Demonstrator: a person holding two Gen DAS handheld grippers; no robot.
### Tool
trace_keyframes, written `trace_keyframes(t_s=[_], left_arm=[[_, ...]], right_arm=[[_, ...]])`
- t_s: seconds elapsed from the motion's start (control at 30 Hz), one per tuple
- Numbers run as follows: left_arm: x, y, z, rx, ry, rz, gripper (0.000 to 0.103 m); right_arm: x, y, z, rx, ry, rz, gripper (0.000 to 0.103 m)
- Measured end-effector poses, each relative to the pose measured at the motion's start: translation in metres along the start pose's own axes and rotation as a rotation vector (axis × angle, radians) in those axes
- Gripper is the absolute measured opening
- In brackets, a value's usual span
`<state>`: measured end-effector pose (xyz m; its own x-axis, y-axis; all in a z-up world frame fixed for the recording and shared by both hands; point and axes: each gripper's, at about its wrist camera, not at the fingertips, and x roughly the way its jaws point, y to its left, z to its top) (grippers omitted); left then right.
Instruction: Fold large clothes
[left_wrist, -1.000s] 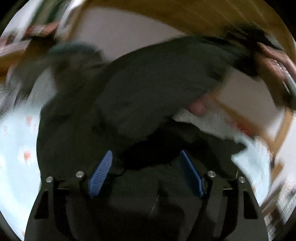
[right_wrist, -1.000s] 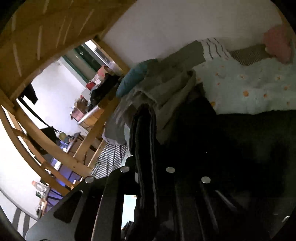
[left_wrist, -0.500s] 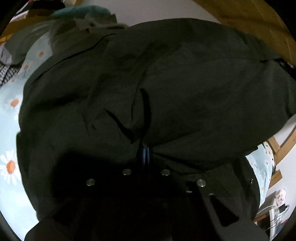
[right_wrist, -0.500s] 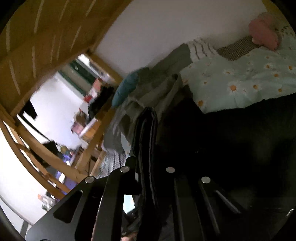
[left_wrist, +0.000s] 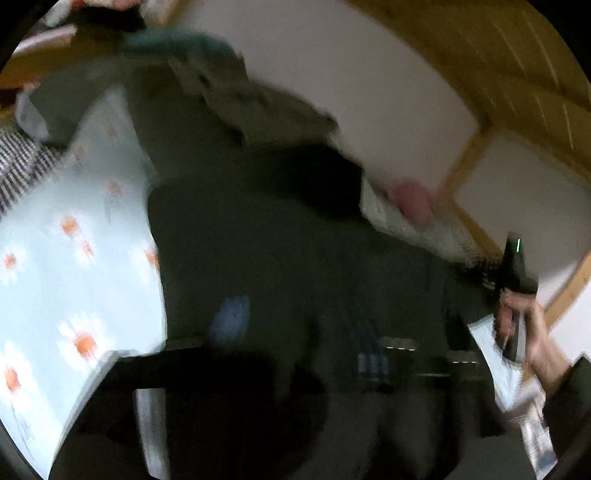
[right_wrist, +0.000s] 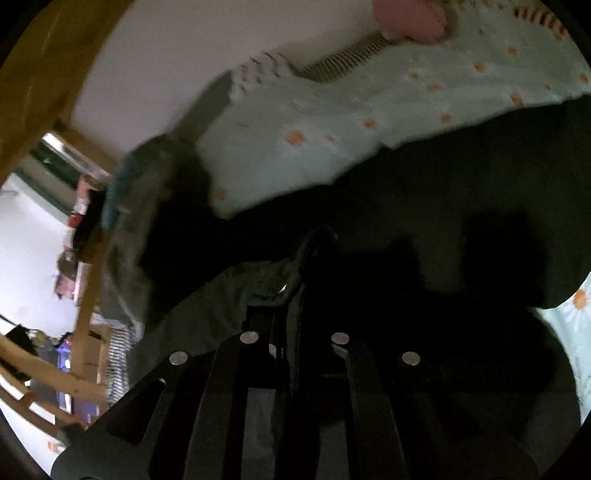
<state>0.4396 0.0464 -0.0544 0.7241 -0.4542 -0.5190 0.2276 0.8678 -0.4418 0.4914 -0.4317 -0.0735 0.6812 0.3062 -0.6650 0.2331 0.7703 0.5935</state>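
Mid-fold: large dark olive fabric garment (left_wrist: 280, 236) spread across daisy-print pale blue bedsheet (left_wrist: 55, 258), not yet compact. Left tongs (left_wrist: 295, 328) just opened wide above garment, nothing gripped. Right tongs (right_wrist: 295, 280) clamped on garment edge beside sheet. Further folds left.

Left gripper (left_wrist: 295, 325) jaws just reopened after clamping shut on the dark garment (left_wrist: 280, 236), blue pads apart again, cloth now lying below rather than pinched. Right gripper (right_wrist: 295, 273) lowered toward the daisy-print bedding (right_wrist: 332, 122), with more dark garment filling its view.
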Motion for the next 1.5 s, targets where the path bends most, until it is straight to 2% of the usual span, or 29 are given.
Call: trace_keyframes(t_s=[0.03, 0.1, 0.13, 0.17, 0.2, 0.23, 0.3, 0.37, 0.4, 0.43, 0.5, 0.6, 0.63, 0.67, 0.7, 0.8, 0.93, 1.03, 1.07, 1.17, 1.23, 1.27, 1.33, 1.5], left_arm=[[0.009, 0.0, 0.006, 0.008, 0.006, 0.02, 0.078], [0.041, 0.003, 0.014, 0.051, 0.063, 0.127, 0.078], [0.062, 0.004, 0.011, 0.096, 0.116, 0.223, 0.075], [0.074, 0.004, 0.01, 0.113, 0.158, 0.284, 0.073], [0.087, 0.013, 0.002, 0.117, 0.204, 0.338, 0.073], [0.09, 0.022, -0.005, 0.111, 0.221, 0.361, 0.073], [0.094, 0.036, -0.008, 0.084, 0.229, 0.383, 0.074], [0.091, 0.045, -0.009, 0.074, 0.212, 0.388, 0.075], [0.087, 0.047, -0.013, 0.074, 0.205, 0.391, 0.075], [0.087, 0.045, -0.013, 0.082, 0.193, 0.398, 0.075], [0.087, 0.04, -0.021, 0.11, 0.178, 0.428, 0.077], [0.089, 0.038, -0.027, 0.135, 0.153, 0.463, 0.079], [0.087, 0.037, -0.032, 0.137, 0.146, 0.468, 0.079], [0.089, 0.036, -0.033, 0.144, 0.143, 0.482, 0.079], [0.09, 0.036, -0.034, 0.148, 0.139, 0.493, 0.079], [0.09, 0.036, -0.036, 0.151, 0.13, 0.516, 0.079], [0.095, 0.034, -0.036, 0.174, 0.118, 0.557, 0.081], [0.095, 0.037, -0.037, 0.167, 0.099, 0.552, 0.081], [0.095, 0.037, -0.037, 0.171, 0.099, 0.556, 0.081], [0.094, 0.036, -0.039, 0.17, 0.098, 0.556, 0.081], [0.094, 0.036, -0.039, 0.168, 0.099, 0.553, 0.081], [0.094, 0.036, -0.039, 0.168, 0.096, 0.552, 0.081], [0.094, 0.035, -0.04, 0.171, 0.1, 0.557, 0.081], [0.094, 0.034, -0.04, 0.172, 0.105, 0.558, 0.081]], right_arm=[[0.006, -0.002, -0.001, -0.005, 0.006, -0.011, 0.009], [0.023, -0.005, -0.003, -0.015, 0.024, -0.067, 0.011], [0.029, -0.008, -0.003, -0.021, 0.033, -0.102, 0.025], [0.033, -0.01, 0.0, -0.024, 0.037, -0.143, 0.056], [0.036, -0.012, 0.002, -0.024, 0.032, -0.175, 0.073], [0.033, -0.012, 0.004, -0.028, 0.02, -0.189, 0.091], [0.011, -0.003, 0.008, -0.094, -0.116, -0.169, 0.091], [-0.023, 0.015, 0.01, -0.178, -0.294, -0.256, 0.1], [-0.033, 0.029, 0.007, -0.246, -0.339, -0.262, 0.1], [-0.033, 0.039, 0.003, -0.287, -0.32, -0.239, 0.1], [-0.009, 0.072, -0.019, -0.409, -0.223, -0.209, 0.1], [0.049, 0.129, -0.069, -0.663, -0.122, -0.224, 0.1], [0.083, 0.143, -0.087, -0.728, -0.028, -0.253, 0.1], [0.109, 0.145, -0.094, -0.741, 0.052, -0.287, 0.1], [0.149, 0.138, -0.105, -0.715, 0.154, -0.365, 0.1], [0.166, 0.121, -0.095, -0.572, 0.165, -0.33, 0.101], [0.154, 0.131, -0.093, -0.564, 0.195, -0.402, 0.1], [0.11, 0.147, -0.096, -0.6, 0.089, -0.4, 0.1], [0.108, 0.152, -0.096, -0.616, 0.084, -0.409, 0.1], [0.121, 0.165, -0.096, -0.667, 0.114, -0.442, 0.1], [0.148, 0.15, -0.105, -0.649, 0.211, -0.499, 0.1], [0.155, 0.139, -0.11, -0.625, 0.231, -0.49, 0.1], [0.156, 0.123, -0.108, -0.54, 0.186, -0.412, 0.101], [0.152, 0.113, -0.109, -0.588, 0.159, -0.358, 0.101]])
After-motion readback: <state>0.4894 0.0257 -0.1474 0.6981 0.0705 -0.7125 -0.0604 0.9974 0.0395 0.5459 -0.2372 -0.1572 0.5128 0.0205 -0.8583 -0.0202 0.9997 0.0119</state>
